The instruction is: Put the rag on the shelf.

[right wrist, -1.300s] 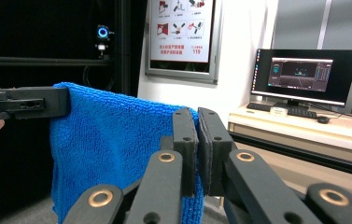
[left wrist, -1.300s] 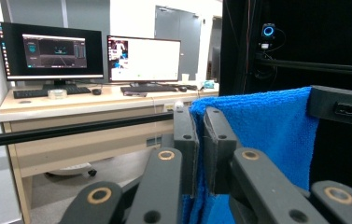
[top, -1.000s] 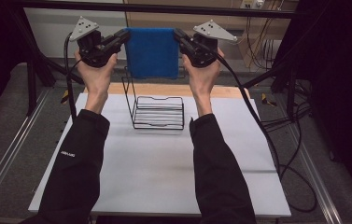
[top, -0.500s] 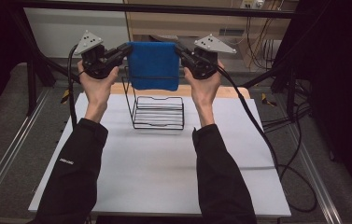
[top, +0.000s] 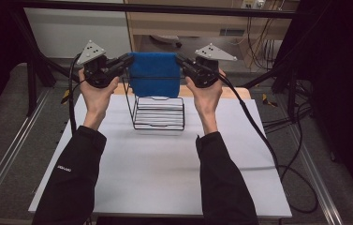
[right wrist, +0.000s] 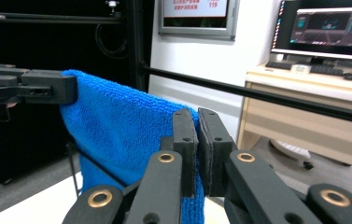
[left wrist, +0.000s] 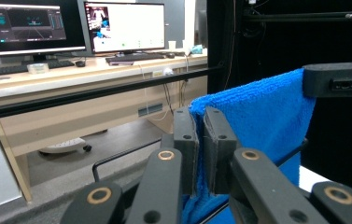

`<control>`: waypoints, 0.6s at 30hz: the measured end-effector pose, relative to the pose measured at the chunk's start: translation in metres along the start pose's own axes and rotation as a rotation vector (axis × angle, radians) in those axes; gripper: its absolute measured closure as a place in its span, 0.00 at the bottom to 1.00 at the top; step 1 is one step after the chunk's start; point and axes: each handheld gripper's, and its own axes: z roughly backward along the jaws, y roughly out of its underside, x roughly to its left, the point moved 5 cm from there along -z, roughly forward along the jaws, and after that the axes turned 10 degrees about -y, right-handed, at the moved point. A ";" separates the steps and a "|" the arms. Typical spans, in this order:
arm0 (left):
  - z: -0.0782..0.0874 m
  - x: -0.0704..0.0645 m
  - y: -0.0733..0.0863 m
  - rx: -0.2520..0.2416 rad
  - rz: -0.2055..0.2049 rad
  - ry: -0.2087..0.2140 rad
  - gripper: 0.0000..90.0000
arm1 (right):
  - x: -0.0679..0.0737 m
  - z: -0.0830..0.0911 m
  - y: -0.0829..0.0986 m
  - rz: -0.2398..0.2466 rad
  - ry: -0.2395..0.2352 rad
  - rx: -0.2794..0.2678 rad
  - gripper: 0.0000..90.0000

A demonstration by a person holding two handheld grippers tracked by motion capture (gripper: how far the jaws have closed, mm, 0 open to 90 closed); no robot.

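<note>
- Both hands have come lower since the earlier frames, bringing the blue towel (top: pixel 155 74) down towards the wire rack (top: pixel 159 111).
- Left hand-held gripper (top: pixel 128 61) is clamped on the towel's left top corner; right hand-held gripper (top: pixel 180 60) is clamped on the right one.
- Towel hangs stretched flat between them, above the rack's tall back rail, over the white bench (top: pixel 165 173).
- Step in hand, I judge: draping the towel over the rail.
- Next move calls for lowering evenly until the rail takes the cloth, then opening both.
</note>
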 end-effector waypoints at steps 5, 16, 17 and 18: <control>0.002 -0.002 0.004 0.029 -0.006 0.008 0.94 | 0.003 0.005 0.003 0.000 -0.024 0.033 0.96; 0.010 -0.003 0.015 0.070 -0.049 0.014 0.94 | 0.009 0.009 0.010 0.006 -0.068 0.063 0.96; 0.010 -0.003 0.017 0.079 -0.048 0.016 0.94 | 0.010 0.009 0.011 0.008 -0.071 0.067 0.96; 0.011 -0.002 0.018 0.086 -0.051 0.019 0.94 | 0.011 0.009 0.012 0.006 -0.074 0.070 0.96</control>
